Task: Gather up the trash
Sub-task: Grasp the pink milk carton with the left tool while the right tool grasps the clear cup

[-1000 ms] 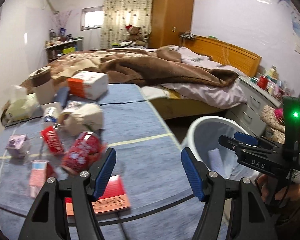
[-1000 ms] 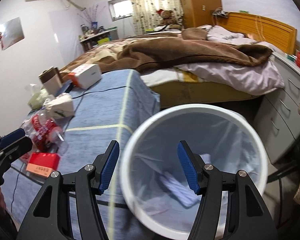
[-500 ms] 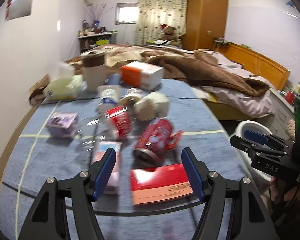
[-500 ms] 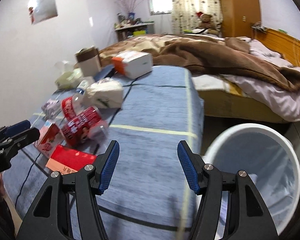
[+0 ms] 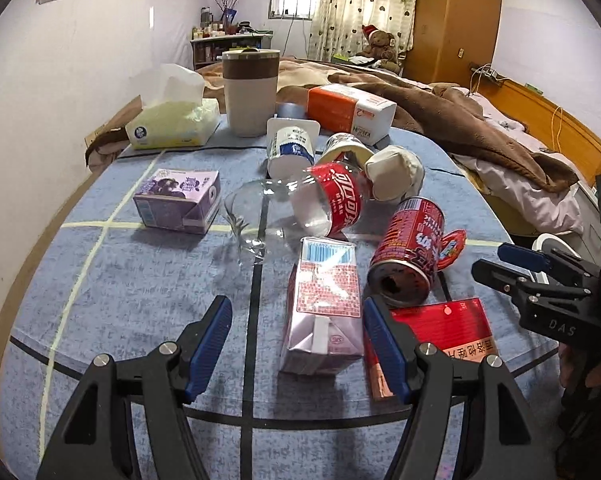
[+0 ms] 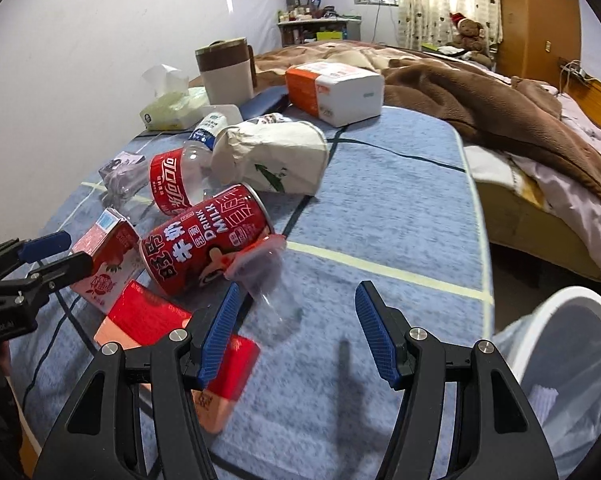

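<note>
Trash lies scattered on a blue cloth-covered table [image 5: 148, 292]. My left gripper [image 5: 296, 332] is open just above a pink milk carton [image 5: 324, 304], which shows between its fingers, nearer the right one, with no pad touching. A red milk can [image 5: 410, 252] lies on its side beside it, with a flat red packet [image 5: 448, 332] in front. Further back are a clear bottle with a red label [image 5: 324, 204] and a purple carton [image 5: 178, 200]. My right gripper [image 6: 296, 320] is open and empty above the cloth, right of the can [image 6: 208, 252] and a clear cup [image 6: 272, 300].
A white bin [image 6: 560, 360] with a liner stands on the floor off the table's right edge. A crumpled white paper bag [image 6: 272, 156], yogurt cup [image 5: 290, 148], tissue pack [image 5: 172, 120], tall mug [image 5: 251, 92] and orange-white box [image 5: 350, 112] sit further back. A bed lies beyond.
Both grippers have swung left, away from the bin and over the trash pile, and come lower. The pink carton now shows between the left fingers. Both stay open as before.
</note>
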Action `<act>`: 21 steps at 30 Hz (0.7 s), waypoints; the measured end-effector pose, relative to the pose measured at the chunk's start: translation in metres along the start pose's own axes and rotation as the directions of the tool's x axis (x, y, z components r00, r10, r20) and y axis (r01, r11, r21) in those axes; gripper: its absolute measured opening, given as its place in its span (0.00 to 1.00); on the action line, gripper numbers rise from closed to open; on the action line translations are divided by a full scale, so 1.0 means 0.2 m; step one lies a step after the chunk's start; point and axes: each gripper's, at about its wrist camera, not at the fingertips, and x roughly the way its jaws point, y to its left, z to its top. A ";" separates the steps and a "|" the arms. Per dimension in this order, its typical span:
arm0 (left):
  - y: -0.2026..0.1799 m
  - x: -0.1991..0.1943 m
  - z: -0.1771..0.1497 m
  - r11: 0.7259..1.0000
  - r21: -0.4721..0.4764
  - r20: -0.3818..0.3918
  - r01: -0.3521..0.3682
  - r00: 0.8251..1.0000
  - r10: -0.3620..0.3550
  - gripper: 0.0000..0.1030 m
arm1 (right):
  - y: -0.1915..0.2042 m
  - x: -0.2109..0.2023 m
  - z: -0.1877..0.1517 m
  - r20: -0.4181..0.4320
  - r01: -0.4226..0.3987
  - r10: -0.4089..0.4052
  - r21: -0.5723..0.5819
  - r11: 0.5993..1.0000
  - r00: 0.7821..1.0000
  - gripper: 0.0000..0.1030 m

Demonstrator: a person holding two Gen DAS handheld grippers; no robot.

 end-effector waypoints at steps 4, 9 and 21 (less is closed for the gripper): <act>0.01 0.05 0.00 1.000 0.009 -0.025 0.007 1.000 -0.007 0.68 | 0.02 0.06 0.02 -0.028 -0.011 0.011 -0.006 1.000 1.000 0.60; 0.03 0.08 0.00 1.000 -0.011 -0.030 -0.014 0.999 0.013 0.68 | 0.04 0.12 0.03 -0.049 -0.010 0.009 -0.012 1.000 0.999 0.60; 0.06 0.12 0.01 0.999 -0.044 -0.049 0.014 0.999 -0.016 0.55 | 0.05 0.13 0.04 -0.039 -0.014 0.014 -0.012 1.000 0.999 0.52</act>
